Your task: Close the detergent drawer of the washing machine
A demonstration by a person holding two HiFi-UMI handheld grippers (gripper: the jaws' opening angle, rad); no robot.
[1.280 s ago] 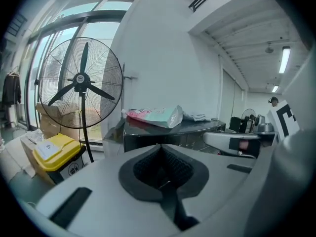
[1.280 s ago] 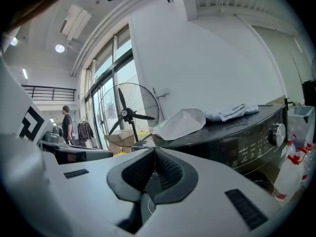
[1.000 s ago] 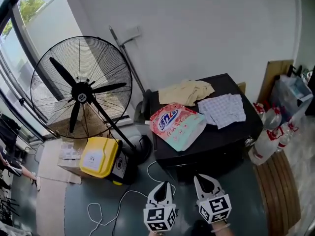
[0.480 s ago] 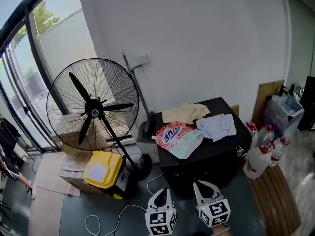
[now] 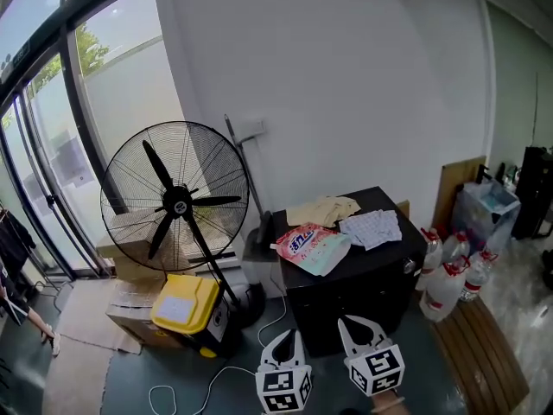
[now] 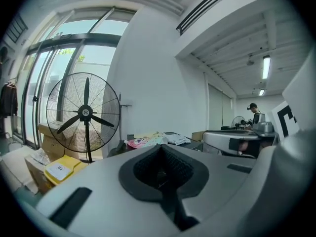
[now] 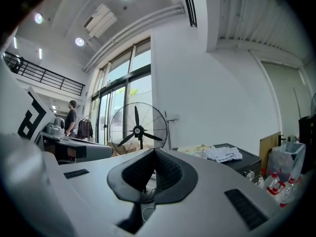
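A black washing machine point(image 5: 367, 279) stands against the white wall, right of centre in the head view. On its lid lie a pink detergent bag point(image 5: 310, 245), a beige cloth point(image 5: 324, 210) and a checked cloth point(image 5: 371, 227). I cannot make out a detergent drawer on it. My left gripper point(image 5: 289, 335) and right gripper point(image 5: 347, 324) hang side by side at the bottom edge, well short of the machine's front. Both are shut with nothing between the jaws. The same machine shows small and far in the left gripper view point(image 6: 173, 141) and in the right gripper view point(image 7: 237, 162).
A large standing fan point(image 5: 177, 201) is left of the machine, with a yellow box point(image 5: 184, 305) and cardboard at its foot. A white cable point(image 5: 216, 374) trails on the floor. Water bottles point(image 5: 445, 279) and a wooden board point(image 5: 471, 353) sit to the right.
The head view has lifted and drawn back, so the machine and fan look smaller and lower in the picture. Both grippers stay shut at the bottom edge.
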